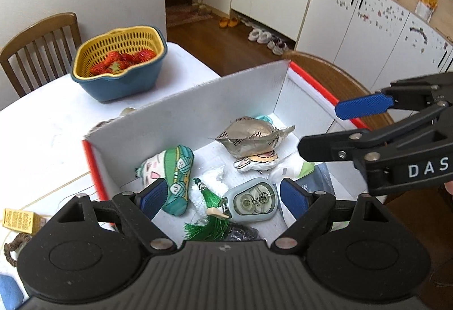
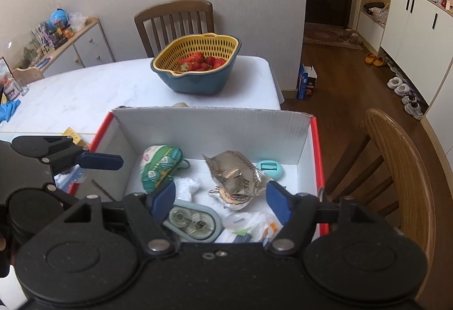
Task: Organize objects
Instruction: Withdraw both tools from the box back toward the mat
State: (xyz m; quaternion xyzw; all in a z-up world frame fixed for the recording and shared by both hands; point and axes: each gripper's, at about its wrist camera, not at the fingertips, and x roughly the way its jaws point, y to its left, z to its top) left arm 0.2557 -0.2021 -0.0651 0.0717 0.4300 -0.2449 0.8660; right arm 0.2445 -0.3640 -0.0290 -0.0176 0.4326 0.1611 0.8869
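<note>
Left wrist view: the left gripper hangs with jaws spread and empty above a white cardboard box with red edges on the table. Inside lie a green embroidered pouch, a crumpled foil packet, a correction tape dispenser and a green tassel.

Right wrist view: the right gripper, jaws apart and empty, hangs over the same box.

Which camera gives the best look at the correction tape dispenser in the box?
The left wrist view: the pale grey-green plastic correction tape dispenser lies fully visible, printed label readable. In the right wrist view it is partly hidden behind the gripper body, label unreadable.
</note>
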